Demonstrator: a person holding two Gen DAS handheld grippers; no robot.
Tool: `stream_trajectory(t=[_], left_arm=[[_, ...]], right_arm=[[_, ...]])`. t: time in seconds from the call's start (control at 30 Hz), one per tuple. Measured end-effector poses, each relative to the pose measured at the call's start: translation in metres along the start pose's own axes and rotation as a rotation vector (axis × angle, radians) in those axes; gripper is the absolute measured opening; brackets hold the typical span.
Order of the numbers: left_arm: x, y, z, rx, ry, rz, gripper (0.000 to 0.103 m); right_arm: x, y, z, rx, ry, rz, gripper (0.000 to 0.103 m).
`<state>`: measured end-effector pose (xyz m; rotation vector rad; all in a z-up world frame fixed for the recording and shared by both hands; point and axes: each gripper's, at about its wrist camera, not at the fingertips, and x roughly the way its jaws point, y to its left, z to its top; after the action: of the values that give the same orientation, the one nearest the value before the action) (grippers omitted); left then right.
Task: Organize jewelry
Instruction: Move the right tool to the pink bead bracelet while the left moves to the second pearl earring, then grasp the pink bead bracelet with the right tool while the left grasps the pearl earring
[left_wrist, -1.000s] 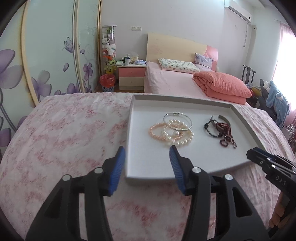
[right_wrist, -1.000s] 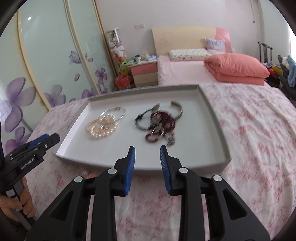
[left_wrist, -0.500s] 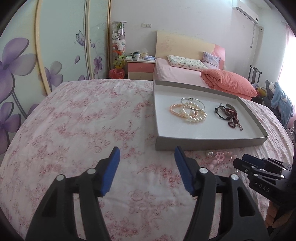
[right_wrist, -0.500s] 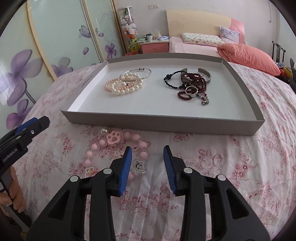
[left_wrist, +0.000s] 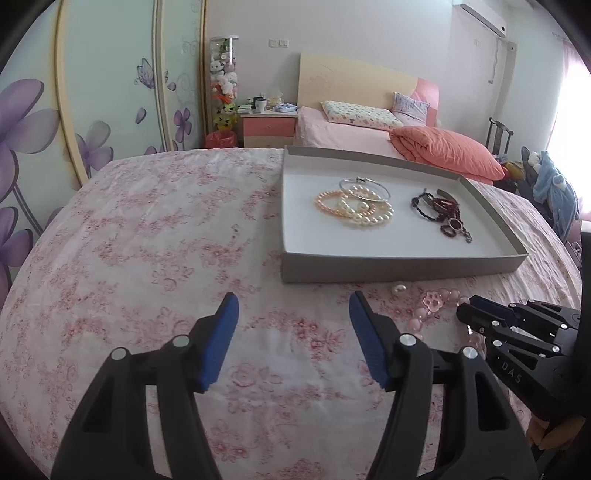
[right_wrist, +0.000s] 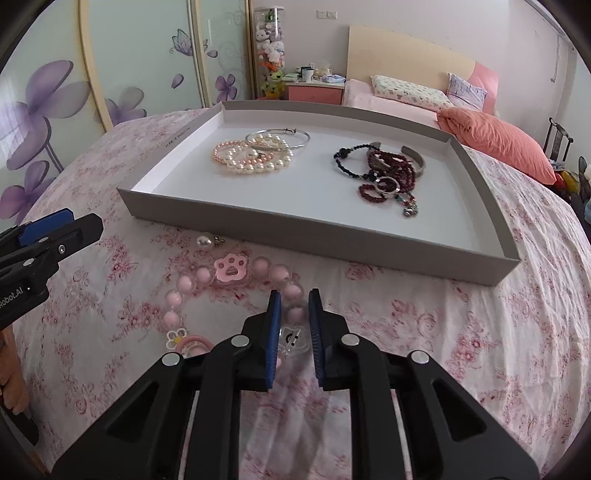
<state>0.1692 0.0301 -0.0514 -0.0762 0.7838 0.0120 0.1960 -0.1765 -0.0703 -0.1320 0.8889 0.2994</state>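
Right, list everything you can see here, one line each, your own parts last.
tray: one, grey outside, white inside, on the floral cover
pearl bracelets: a pile, white and peach, left part of the tray
silver bangle: one, lying over the pearls
dark bead bracelets: a tangle, dark red and black, right part of the tray, count unclear
pink bead bracelet: one, with a paw charm, on the cover in front of the tray
loose pearl: one, white, beside the tray's front wall
bed: one, pink, background
left gripper: open, over the cover
right gripper: jaws narrowly apart around the pink bead bracelet
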Motion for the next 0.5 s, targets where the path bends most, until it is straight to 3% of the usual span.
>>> stream_trajectory(t=[0.27, 0.5], left_arm=[[0.016, -0.040, -0.002, 0.060, 0.053, -0.053, 0.066], [0.040, -0.075, 0.000, 0.076, 0.112, -0.040, 0.066]], right_arm=[[-0.004, -0.055, -0.006, 0.138, -0.015, -0.103, 0.016], [-0.007, -0.076, -0.011, 0.182, -0.016, -0.109, 0.016]])
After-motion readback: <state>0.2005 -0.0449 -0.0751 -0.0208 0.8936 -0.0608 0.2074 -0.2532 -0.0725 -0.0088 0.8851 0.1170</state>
